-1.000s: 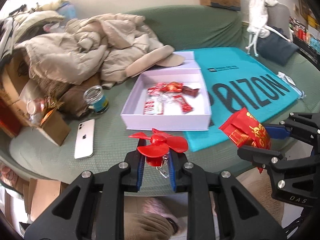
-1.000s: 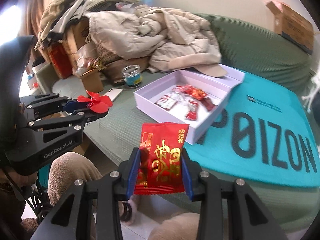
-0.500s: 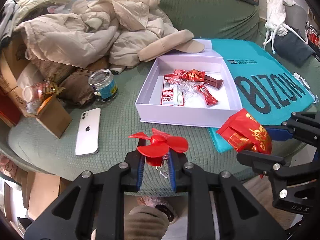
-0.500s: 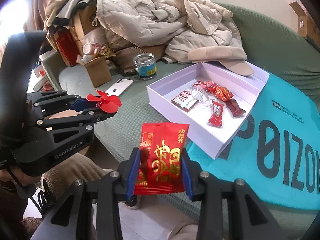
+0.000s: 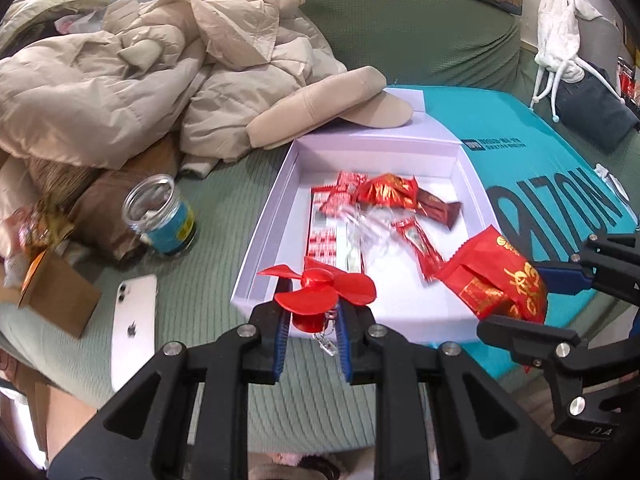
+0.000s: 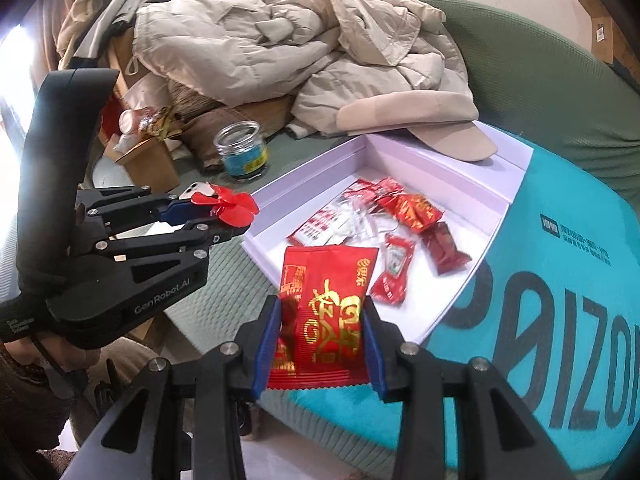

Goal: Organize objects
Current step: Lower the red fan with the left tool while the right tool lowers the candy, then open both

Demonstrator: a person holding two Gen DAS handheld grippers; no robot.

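Right wrist: fingers clamping packet.

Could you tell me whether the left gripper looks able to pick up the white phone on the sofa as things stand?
Probably not yet: the left gripper is shut on the red fan, so its fingers are occupied. The phone itself lies uncovered on the sofa.
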